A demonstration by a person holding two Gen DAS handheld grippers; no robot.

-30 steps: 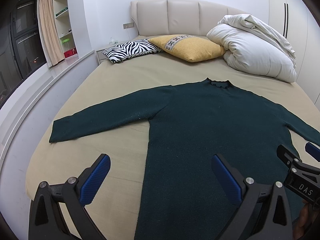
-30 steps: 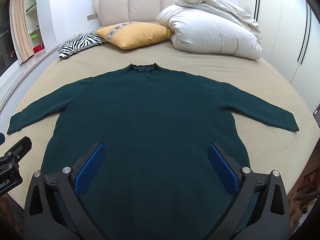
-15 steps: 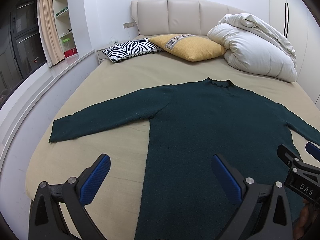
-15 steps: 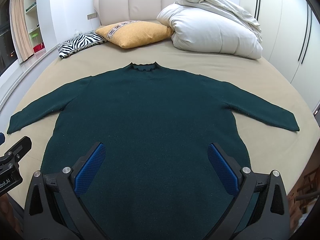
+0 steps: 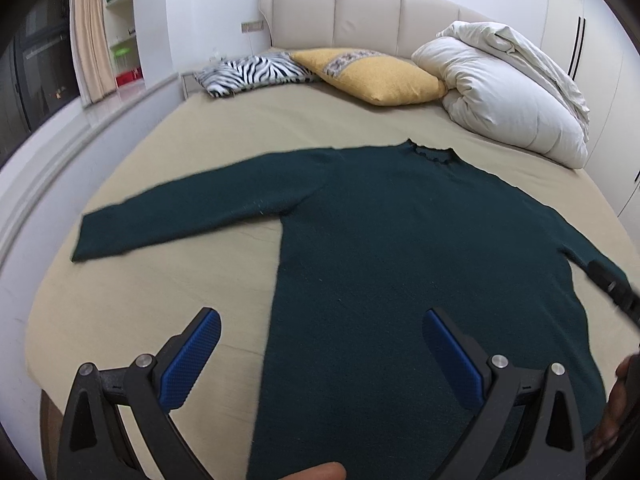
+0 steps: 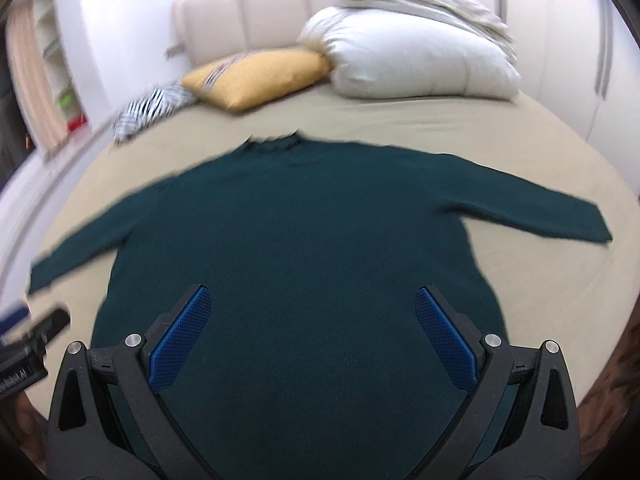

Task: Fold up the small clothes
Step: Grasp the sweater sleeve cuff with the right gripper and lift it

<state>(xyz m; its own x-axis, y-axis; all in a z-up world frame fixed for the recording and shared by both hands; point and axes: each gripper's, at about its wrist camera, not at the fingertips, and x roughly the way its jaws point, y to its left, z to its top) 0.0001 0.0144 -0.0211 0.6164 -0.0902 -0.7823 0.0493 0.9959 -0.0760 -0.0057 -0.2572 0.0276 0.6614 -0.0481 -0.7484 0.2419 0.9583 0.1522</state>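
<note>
A dark green long-sleeved sweater (image 5: 400, 248) (image 6: 304, 232) lies flat on the beige bed, neck toward the headboard, both sleeves spread out. My left gripper (image 5: 318, 344) hovers open above the sweater's lower left side edge, holding nothing. My right gripper (image 6: 312, 320) hovers open over the lower middle of the body, also holding nothing. The left sleeve cuff (image 5: 86, 240) lies near the bed's left edge; the right sleeve cuff (image 6: 596, 232) reaches toward the right edge. The right wrist view is blurred.
A zebra-striped pillow (image 5: 248, 72), a yellow cushion (image 5: 372, 76) and a bundled white duvet (image 5: 516, 96) sit at the headboard end. A white ledge (image 5: 60, 140) runs along the bed's left side. A fingertip (image 5: 316, 472) shows at the left view's bottom edge.
Both grippers have shifted forward and tilted, the right view now blurred by motion and swung rightward. The sweater lies as before. Both jaws stay open.
</note>
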